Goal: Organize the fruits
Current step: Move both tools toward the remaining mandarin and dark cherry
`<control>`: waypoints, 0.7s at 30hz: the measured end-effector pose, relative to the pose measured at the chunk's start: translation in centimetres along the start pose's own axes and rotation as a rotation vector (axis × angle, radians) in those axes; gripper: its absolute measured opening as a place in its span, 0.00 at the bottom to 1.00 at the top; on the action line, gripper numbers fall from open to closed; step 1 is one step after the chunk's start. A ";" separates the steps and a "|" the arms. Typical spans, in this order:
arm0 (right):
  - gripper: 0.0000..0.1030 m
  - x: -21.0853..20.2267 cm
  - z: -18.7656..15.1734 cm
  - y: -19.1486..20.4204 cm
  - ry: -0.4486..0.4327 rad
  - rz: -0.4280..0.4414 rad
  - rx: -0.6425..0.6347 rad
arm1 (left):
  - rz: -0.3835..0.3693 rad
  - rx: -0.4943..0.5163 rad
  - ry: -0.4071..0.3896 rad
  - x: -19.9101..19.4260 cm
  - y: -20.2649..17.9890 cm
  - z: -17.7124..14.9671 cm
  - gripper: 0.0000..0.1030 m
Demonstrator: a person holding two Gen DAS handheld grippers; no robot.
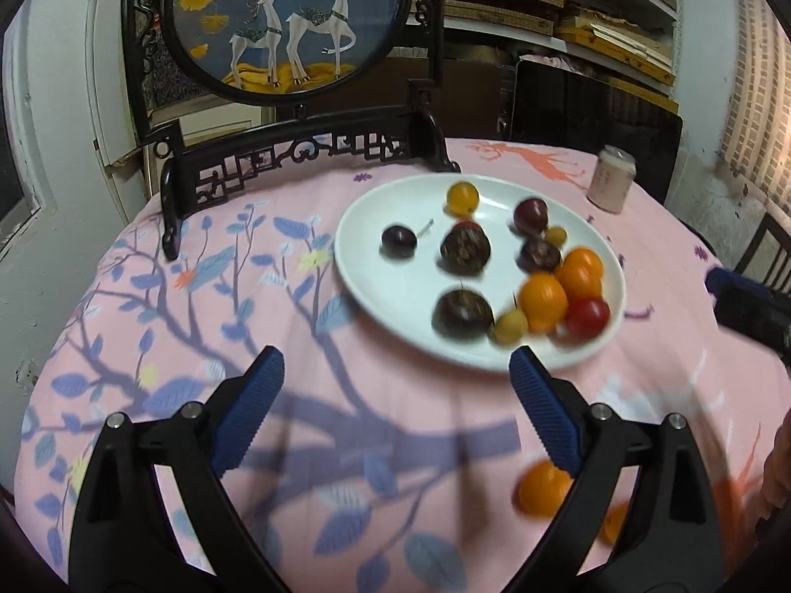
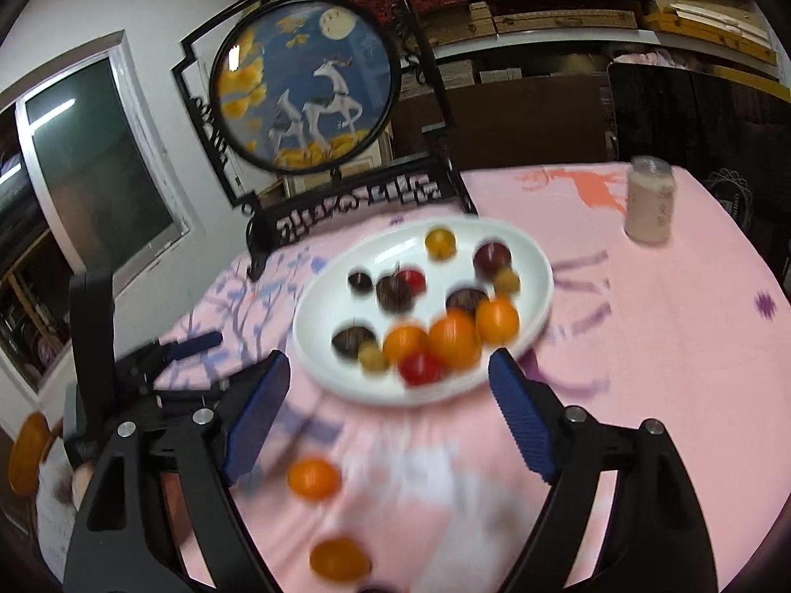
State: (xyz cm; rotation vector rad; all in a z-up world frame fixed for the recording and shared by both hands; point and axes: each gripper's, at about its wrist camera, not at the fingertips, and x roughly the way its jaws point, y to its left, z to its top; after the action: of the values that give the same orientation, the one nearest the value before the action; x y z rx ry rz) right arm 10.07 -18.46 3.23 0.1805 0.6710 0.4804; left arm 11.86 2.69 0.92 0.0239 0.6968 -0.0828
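A white plate (image 1: 390,296) on the pink tablecloth holds several small fruits: orange ones (image 1: 544,301), dark brown ones (image 1: 462,314), a red one (image 1: 587,317) and yellow ones. It also shows in the right wrist view (image 2: 336,370). Two orange fruits lie loose on the cloth in front of the plate (image 2: 314,478) (image 2: 338,558); one shows by my left gripper's right finger (image 1: 541,489). My left gripper (image 1: 395,370) is open and empty, short of the plate. My right gripper (image 2: 390,375) is open and empty at the plate's near rim.
A black carved stand with a round deer picture (image 1: 291,20) stands behind the plate. A pale jar (image 1: 612,178) stands at the far right of the table. The left gripper shows at the left in the right wrist view (image 2: 163,351).
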 end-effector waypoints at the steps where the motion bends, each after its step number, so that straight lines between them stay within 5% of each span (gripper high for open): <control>1: 0.80 -0.5 -0.8 0.1 0.003 0.001 -0.006 | 0.000 0.007 0.002 -0.4 -0.2 -0.6 0.92; 7: 0.80 -2.9 -7.0 -0.3 0.050 -0.007 -0.001 | 0.017 0.050 0.012 -1.8 -1.4 -3.3 0.96; 21: 0.80 -2.9 -9.9 1.8 0.127 0.001 -0.083 | 0.056 0.118 0.056 -1.1 -2.9 -5.0 0.98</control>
State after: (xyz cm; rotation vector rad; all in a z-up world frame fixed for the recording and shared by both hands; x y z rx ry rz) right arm 1.18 -18.17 -2.23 0.0728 0.7731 0.5232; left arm 7.58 0.13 -2.13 0.1593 0.7464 -0.0700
